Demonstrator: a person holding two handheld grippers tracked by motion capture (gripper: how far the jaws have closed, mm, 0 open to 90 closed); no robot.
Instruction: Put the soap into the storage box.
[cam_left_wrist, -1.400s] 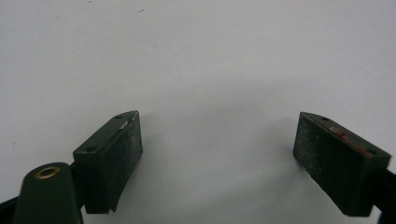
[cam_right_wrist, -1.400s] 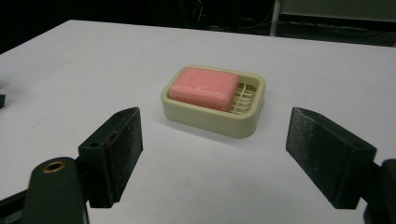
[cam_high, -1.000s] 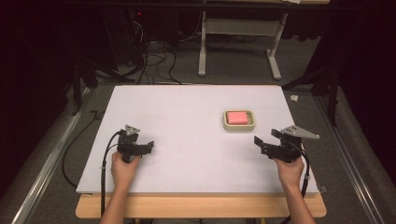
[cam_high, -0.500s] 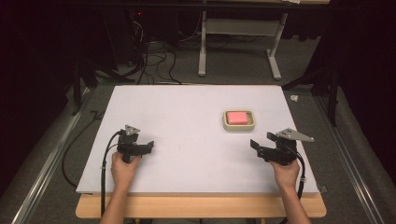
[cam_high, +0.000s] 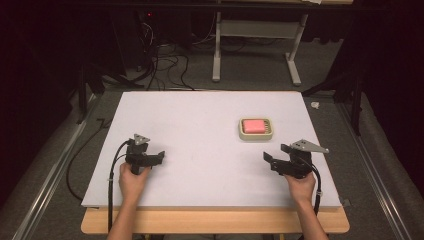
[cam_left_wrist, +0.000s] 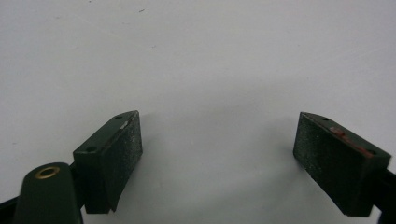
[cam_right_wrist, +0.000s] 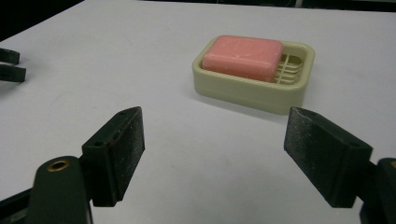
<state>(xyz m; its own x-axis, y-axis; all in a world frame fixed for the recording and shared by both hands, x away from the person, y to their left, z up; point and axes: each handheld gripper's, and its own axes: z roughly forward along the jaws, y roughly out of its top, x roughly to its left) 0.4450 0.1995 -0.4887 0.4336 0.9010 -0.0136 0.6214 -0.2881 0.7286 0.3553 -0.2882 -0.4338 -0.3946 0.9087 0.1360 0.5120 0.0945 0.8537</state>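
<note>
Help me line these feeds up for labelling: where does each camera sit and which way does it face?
High view: above the person's side, looking forward and down on the table; forearms, hands, both grippers.
Left gripper view: on the left gripper, facing bare tabletop; open jaws.
Right gripper view: on the right gripper, facing the soap in its dish; open jaws.
Shared: high and right views show the soap.

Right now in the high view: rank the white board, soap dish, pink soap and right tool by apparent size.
1. white board
2. right tool, clearly bigger-looking than the dish, though it sits nearer the camera
3. soap dish
4. pink soap, lying inside the dish
</note>
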